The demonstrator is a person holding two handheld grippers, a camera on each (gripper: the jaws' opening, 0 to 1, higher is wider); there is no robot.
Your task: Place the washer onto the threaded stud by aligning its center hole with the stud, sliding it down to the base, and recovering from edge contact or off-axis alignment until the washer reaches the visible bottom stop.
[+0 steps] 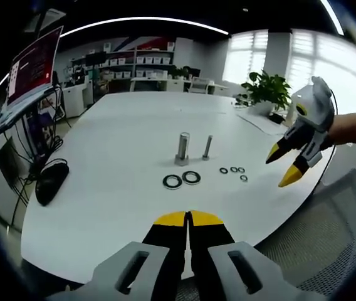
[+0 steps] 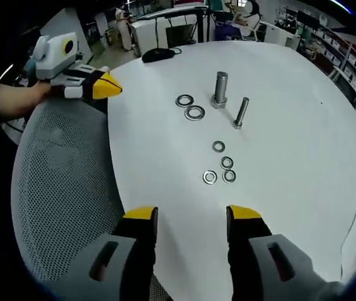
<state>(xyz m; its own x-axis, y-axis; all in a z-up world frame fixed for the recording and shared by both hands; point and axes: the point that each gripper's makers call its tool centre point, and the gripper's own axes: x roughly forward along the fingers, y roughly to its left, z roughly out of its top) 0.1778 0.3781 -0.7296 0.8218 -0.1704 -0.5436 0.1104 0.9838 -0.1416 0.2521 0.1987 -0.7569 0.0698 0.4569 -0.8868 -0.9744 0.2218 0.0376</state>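
1. Looking through the left gripper view, I see my left gripper (image 1: 188, 217) low at the near edge of the white table (image 1: 121, 138), its yellow-tipped jaws pressed together with nothing between them.
2. Ahead of it stand two threaded studs: a thick stud (image 1: 183, 149) on a hex base and, just to its right, a thin stud (image 1: 207, 147). Both are upright.
3. Two large washers (image 1: 182, 179) lie flat just in front of the thick stud, side by side and nearly touching. Four small washers (image 1: 234, 172) lie in a loose cluster to the right of them, near the thin stud.
4. My right gripper (image 1: 286, 168) enters from the right, held above the table edge, jaws parted and empty.
5. A black mouse (image 1: 51, 180) sits at the left of the table; a potted plant (image 1: 267, 89) stands at the far side.
6. In the right gripper view, my right gripper (image 2: 192, 221) hangs over the near table (image 2: 303, 125) edge, jaws well apart, holding nothing.
7. The small washers (image 2: 220, 167) lie nearest, then the thin stud (image 2: 241, 112), the thick stud (image 2: 220, 89) and the large washers (image 2: 190, 106) beside it. No washer sits on either stud.
8. My left gripper (image 2: 112, 86) shows at upper left above a grey mesh chair (image 2: 59, 175), tips closed.
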